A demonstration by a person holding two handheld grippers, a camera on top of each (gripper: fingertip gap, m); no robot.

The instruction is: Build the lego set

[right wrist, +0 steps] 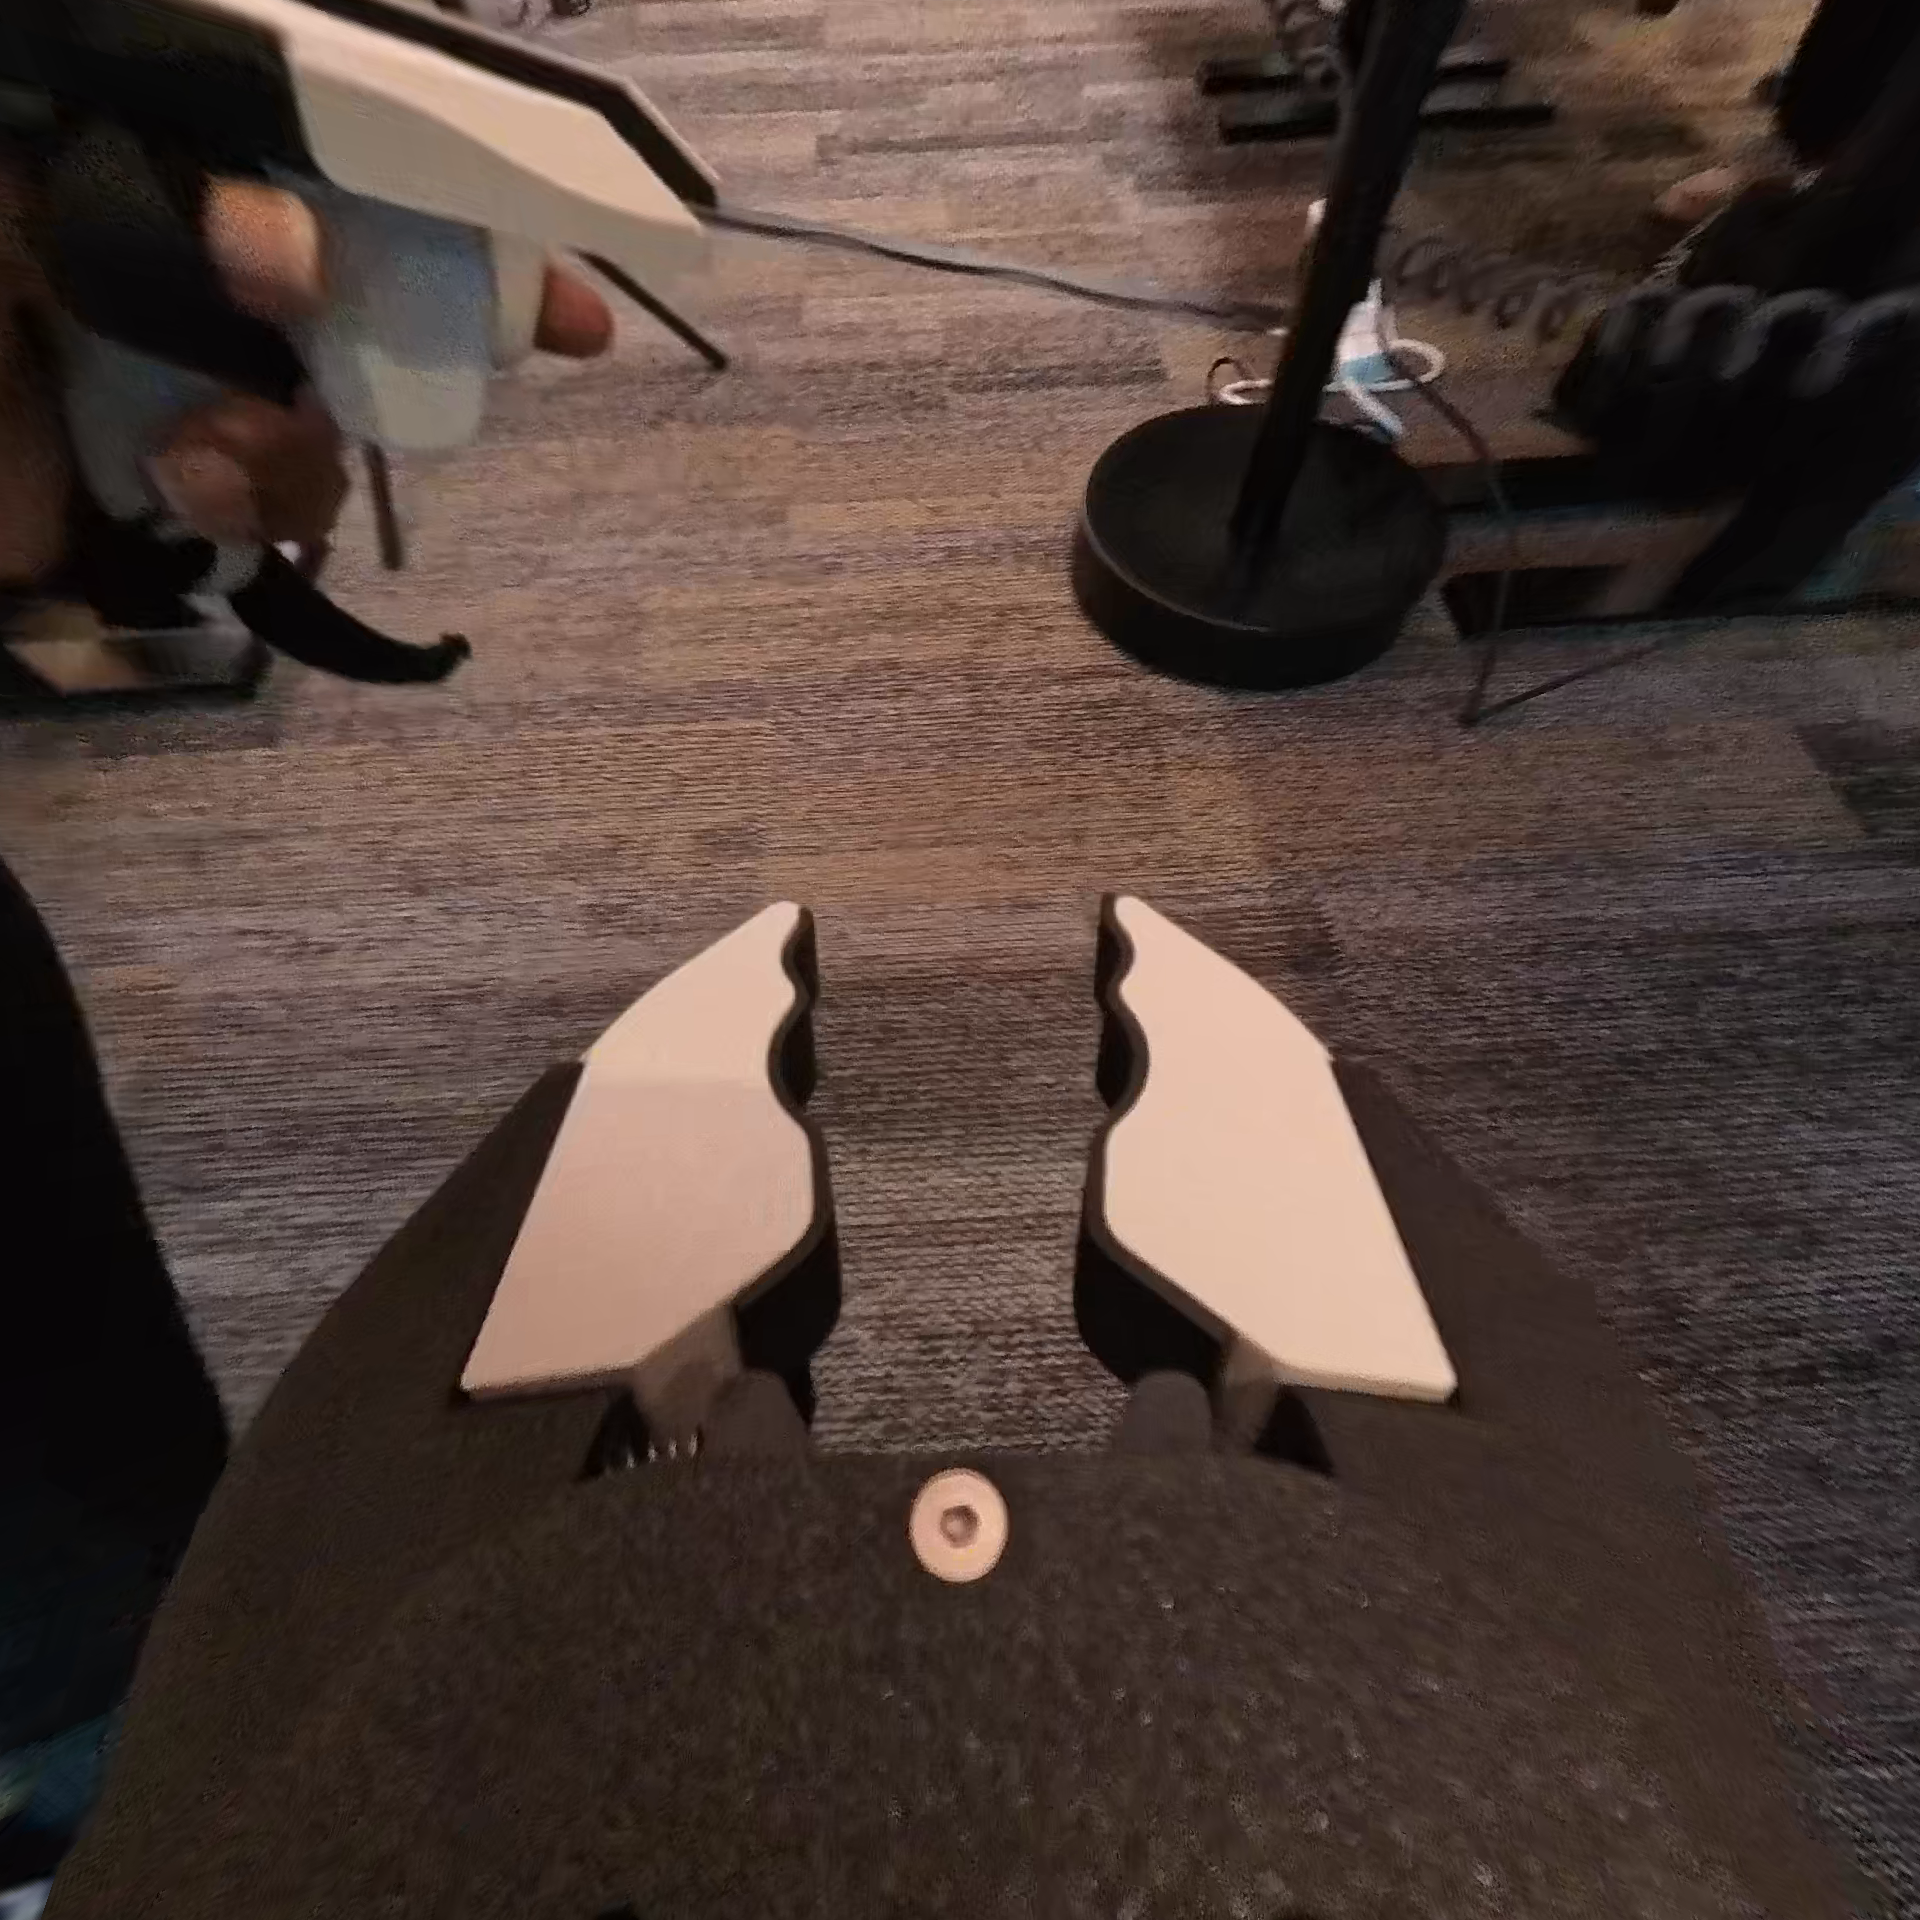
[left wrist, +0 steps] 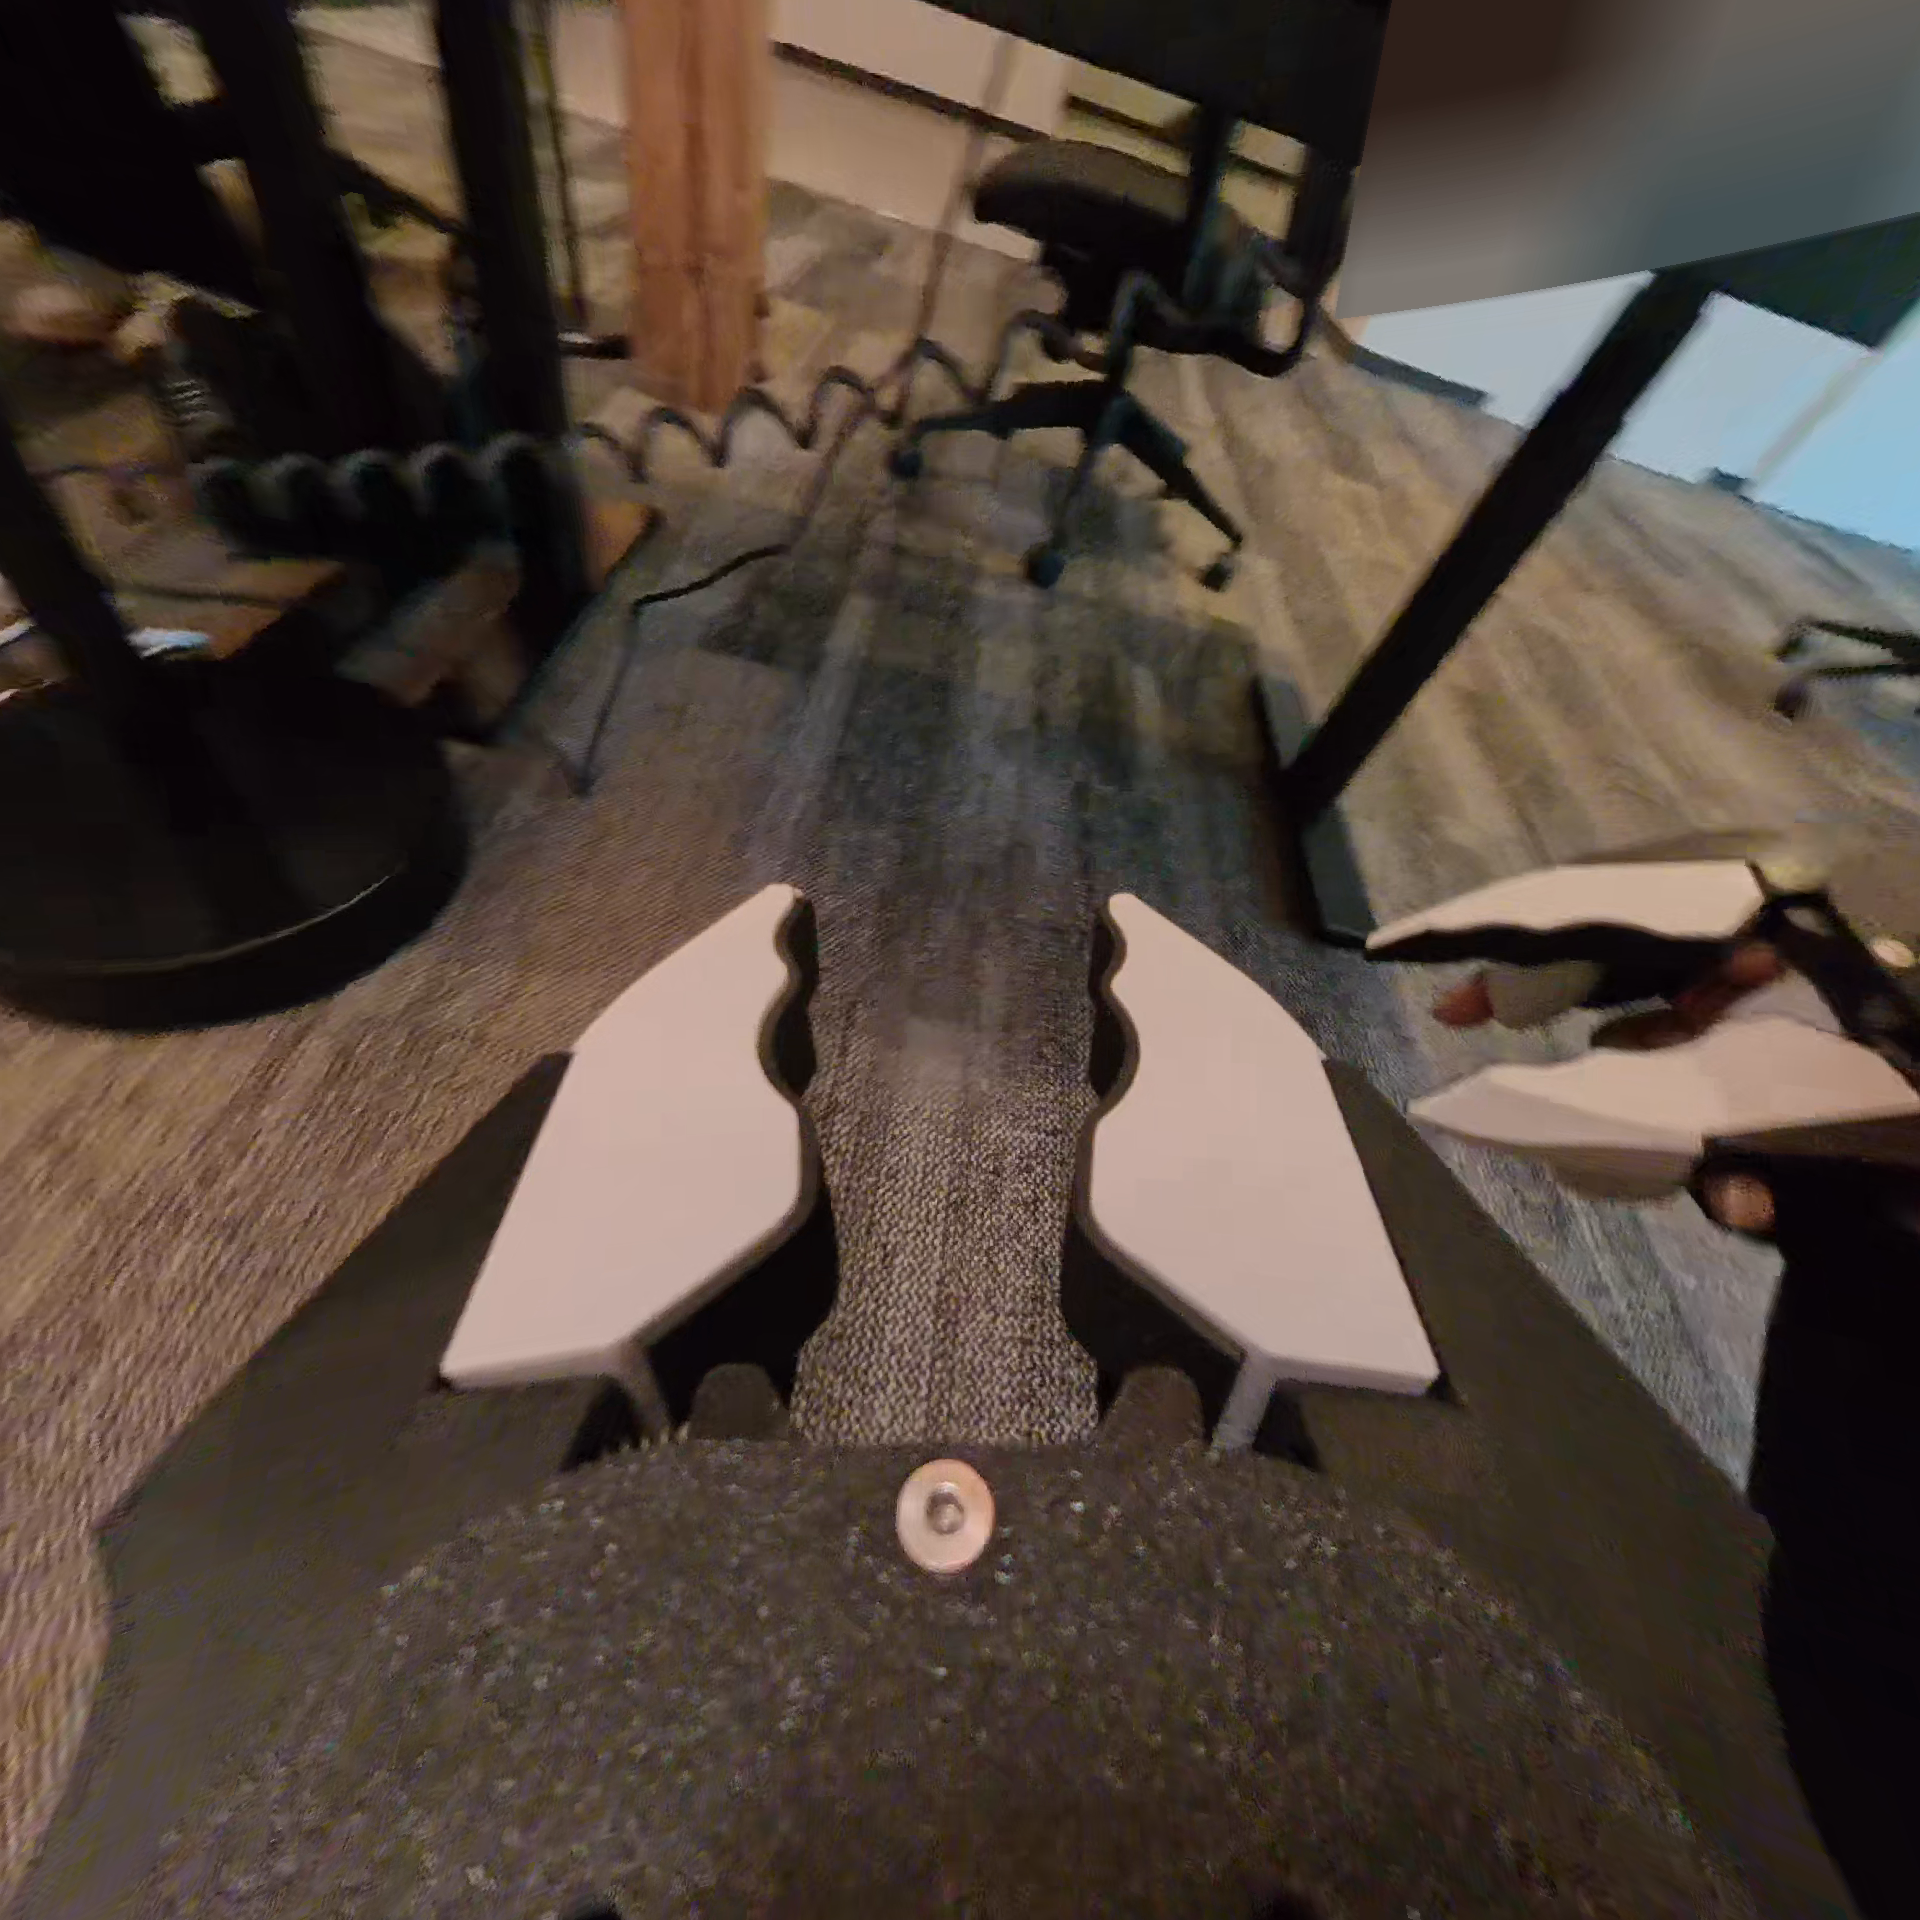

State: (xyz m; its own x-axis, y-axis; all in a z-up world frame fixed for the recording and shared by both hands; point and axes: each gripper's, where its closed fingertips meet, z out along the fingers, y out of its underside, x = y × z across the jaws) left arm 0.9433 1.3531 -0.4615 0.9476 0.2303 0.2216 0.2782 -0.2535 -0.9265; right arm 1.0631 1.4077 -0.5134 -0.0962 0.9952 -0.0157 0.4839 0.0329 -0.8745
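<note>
left wrist view: left hand-held gripper point(left wrist: 951, 925) held low over grey carpet point(left wrist: 935, 1195), white fingers point(left wrist: 665, 1143) spread apart, released, nothing between them. only carpet seen in the gap. far left, a round black stand base point(left wrist: 208, 862) sitting on the carpet, with a black coiled cable point(left wrist: 395, 499) behind it. far ahead, a black office chair point(left wrist: 1091, 312) on wheels, and a wooden post point(left wrist: 696, 187) to its left. on the right, a slanted black leg point(left wrist: 1475, 561) going up to a pale surface point(left wrist: 1621, 156) at the top right corner. at the right edge, the right hand-held gripper point(left wrist: 1397, 1023) seen from the side, its white fingers apart, with a person's hand point(left wrist: 1683, 987) wrapped around it. no lego pieces in sight here, so cannot tell where the lego set is.

right wrist view: right hand-held gripper point(right wrist: 956, 925) also low over the carpet point(right wrist: 935, 779), white fingers point(right wrist: 1247, 1164) wide apart, released, holding nothing. top left, the left hand-held gripper point(right wrist: 499, 145) seen from the side and blurry, gripped by a person's hand point(right wrist: 239, 353); cannot tell from this side how its jaws stand. far right, the round black stand base point(right wrist: 1247, 561) with a black pole point(right wrist: 1330, 239) rising from it. beside it on the far right, the black coiled cable point(right wrist: 1714, 343). a thin dark wire point(right wrist: 987, 270) lying across the far carpet. dark cloth along the left edge, too blurry to name. no lego pieces here either.
</note>
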